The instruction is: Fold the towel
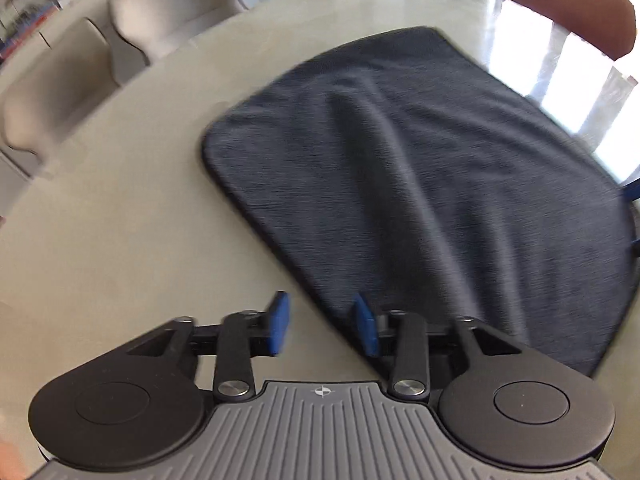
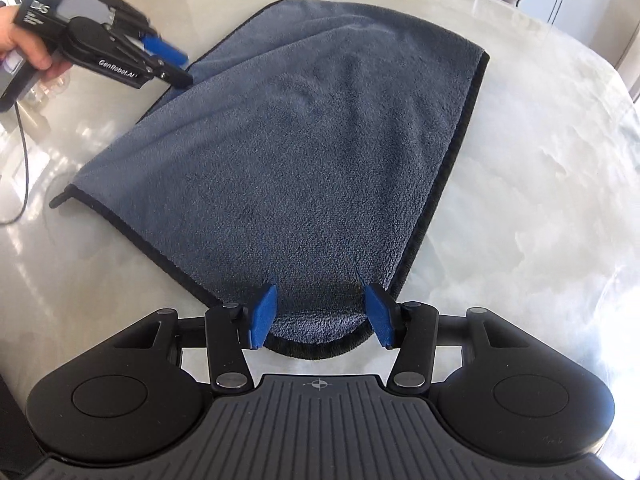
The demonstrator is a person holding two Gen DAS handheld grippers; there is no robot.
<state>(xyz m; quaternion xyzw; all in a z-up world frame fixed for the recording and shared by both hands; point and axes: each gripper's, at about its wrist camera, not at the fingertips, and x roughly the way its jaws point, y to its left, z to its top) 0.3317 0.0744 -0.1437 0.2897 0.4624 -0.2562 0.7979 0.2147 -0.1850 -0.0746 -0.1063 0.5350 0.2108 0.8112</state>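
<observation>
A dark grey-blue towel (image 2: 304,160) with a black hem lies on the pale marble table (image 2: 520,200), with one layer folded over another. It also shows in the left wrist view (image 1: 420,184). My right gripper (image 2: 322,316) is open, its blue pads either side of the towel's near rounded corner. My left gripper (image 1: 326,324) is open and empty, just over the towel's near edge; it also shows in the right wrist view (image 2: 164,50) at the towel's far left side.
Two pale chairs (image 1: 168,8) stand along the table's far left in the left wrist view, and a brown chair (image 1: 572,4) at the far right. A black cable (image 2: 24,152) lies on the table at the left.
</observation>
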